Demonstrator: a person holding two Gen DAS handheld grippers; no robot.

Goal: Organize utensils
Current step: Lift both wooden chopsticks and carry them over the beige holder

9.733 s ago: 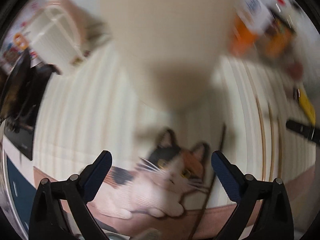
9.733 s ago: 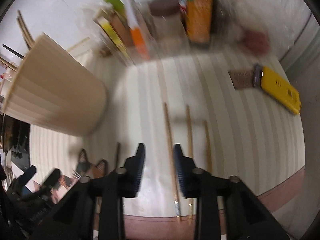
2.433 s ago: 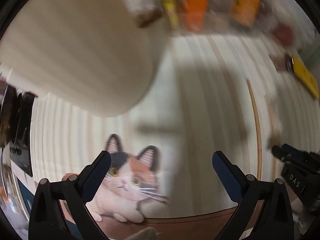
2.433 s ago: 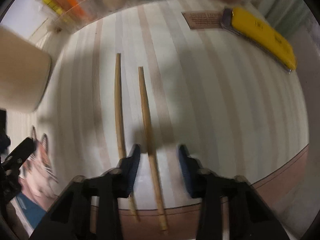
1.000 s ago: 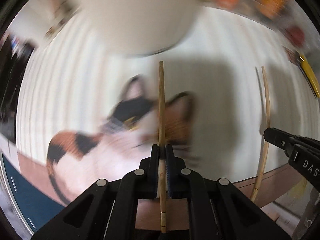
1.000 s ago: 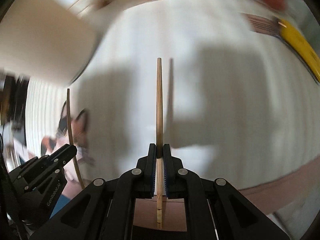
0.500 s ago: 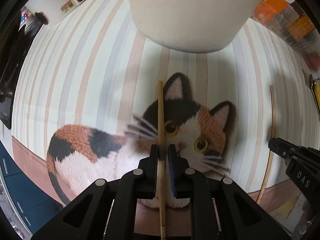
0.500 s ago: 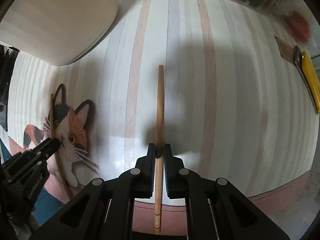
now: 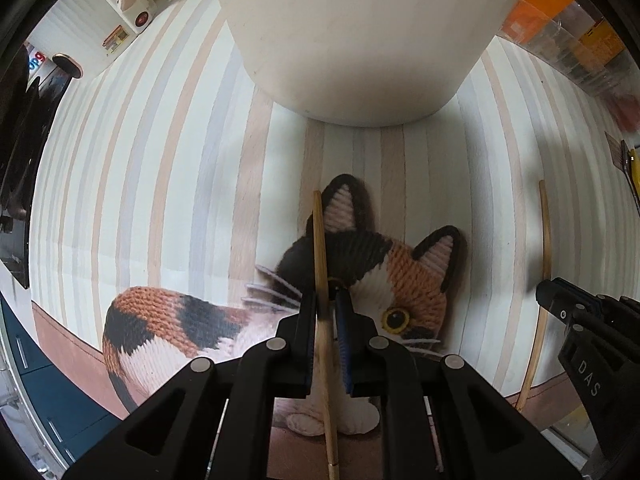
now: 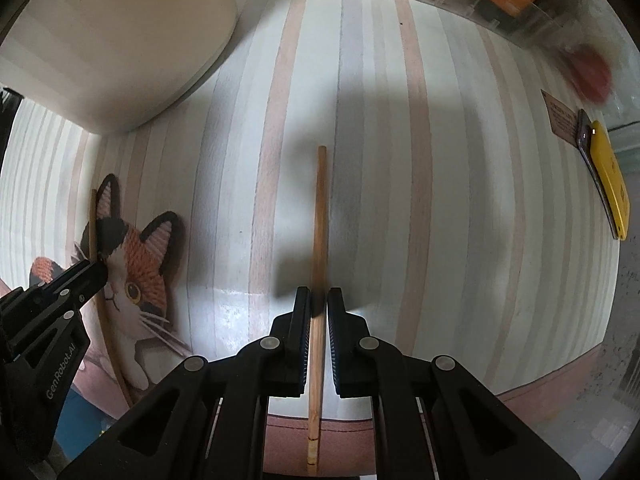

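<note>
Striped surface (image 10: 460, 200) carried cat-print mat (image 9: 408, 280) and cream container (image 9: 352, 40). Left gripper (image 9: 326, 344) closing, fingers (image 9: 306, 344) clenched on chopstick (image 9: 322, 280), which ran lengthwise between them over cat's face. Right gripper (image 10: 319, 340) clamped second chopstick (image 10: 319, 240) likewise, tip pointing ahead above bare stripes.

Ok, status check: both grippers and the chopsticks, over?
Left gripper closing on its chopstick. Right gripper shut on the other chopstick. Cream holder just ahead, path unobstructed.
</note>
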